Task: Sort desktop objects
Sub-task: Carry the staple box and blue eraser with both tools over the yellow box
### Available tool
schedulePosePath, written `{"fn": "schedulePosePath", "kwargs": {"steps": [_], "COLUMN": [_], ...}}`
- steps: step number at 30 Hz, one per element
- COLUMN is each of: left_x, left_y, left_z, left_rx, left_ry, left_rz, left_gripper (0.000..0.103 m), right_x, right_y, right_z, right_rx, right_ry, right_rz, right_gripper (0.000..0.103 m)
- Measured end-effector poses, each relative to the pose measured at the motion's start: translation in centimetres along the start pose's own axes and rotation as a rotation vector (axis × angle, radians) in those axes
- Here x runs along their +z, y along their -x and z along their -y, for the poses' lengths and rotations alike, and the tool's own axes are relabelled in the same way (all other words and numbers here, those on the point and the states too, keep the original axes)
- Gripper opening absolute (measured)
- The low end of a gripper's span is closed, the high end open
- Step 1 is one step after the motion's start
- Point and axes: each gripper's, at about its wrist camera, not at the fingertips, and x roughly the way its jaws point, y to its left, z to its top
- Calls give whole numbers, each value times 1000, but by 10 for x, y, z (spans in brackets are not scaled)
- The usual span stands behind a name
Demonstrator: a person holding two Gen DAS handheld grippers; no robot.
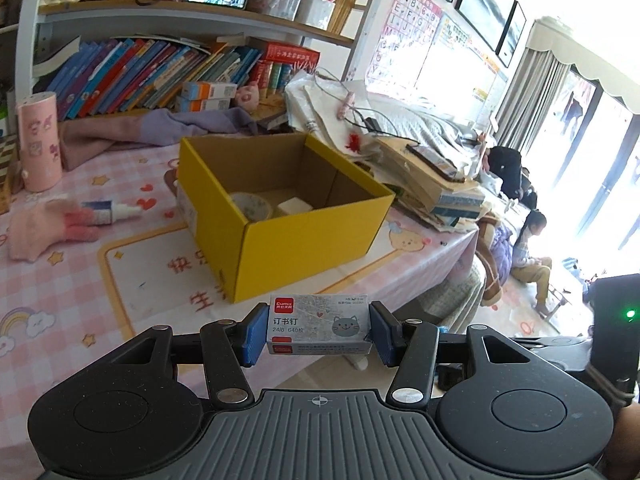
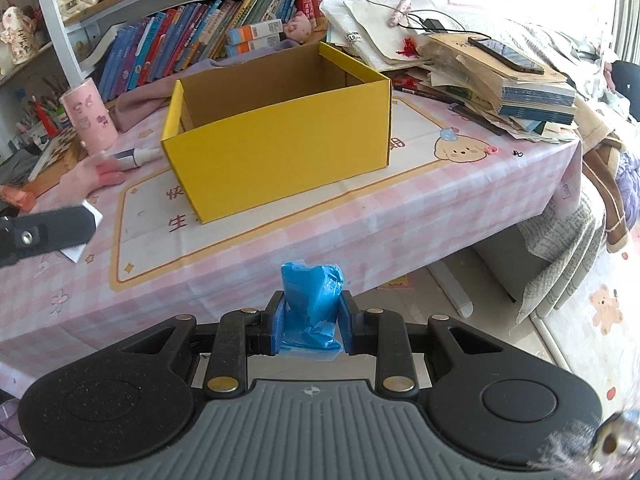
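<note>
My left gripper (image 1: 318, 334) is shut on a grey staple box (image 1: 318, 322) with a cat drawing, held in the air in front of the table's near edge. An open yellow cardboard box (image 1: 304, 236) stands on the table ahead of it; inside lie a tape roll (image 1: 252, 205) and a white block (image 1: 294, 205). My right gripper (image 2: 312, 320) is shut on a blue plastic bag roll (image 2: 313, 306), held off the table's front edge, facing the yellow box (image 2: 280, 140). The left gripper's finger shows at the left of the right wrist view (image 2: 48, 232).
A pink-checked tablecloth (image 2: 360, 232) covers the table. A pink cylinder (image 1: 38, 142), a pink glove (image 1: 44, 228) and a glue bottle (image 1: 114, 213) lie left of the box. Stacked books and papers with a phone (image 2: 508, 54) sit right of it. A bookshelf stands behind.
</note>
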Motion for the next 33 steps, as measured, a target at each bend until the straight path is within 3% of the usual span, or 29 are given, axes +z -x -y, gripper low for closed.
{"fn": "schedulePosePath", "kwargs": {"steps": [10,17,33], "left_x": [34,62,106], "left_y": [-38,-58,-100], "left_z": [20,32,37], "left_rx": [12,57,260], "left_ry": [20,51,72], "left_rz": [23,82,172], "left_gripper": [53,53,53], "right_x": [38,79,179], "right_y": [-30,-40,-68], "right_z": [31,46,46], "right_rx": [35,97,290], "right_ry": [51,129,338], "right_rz": [-36,5,161], "right_gripper": [25,25,25]}}
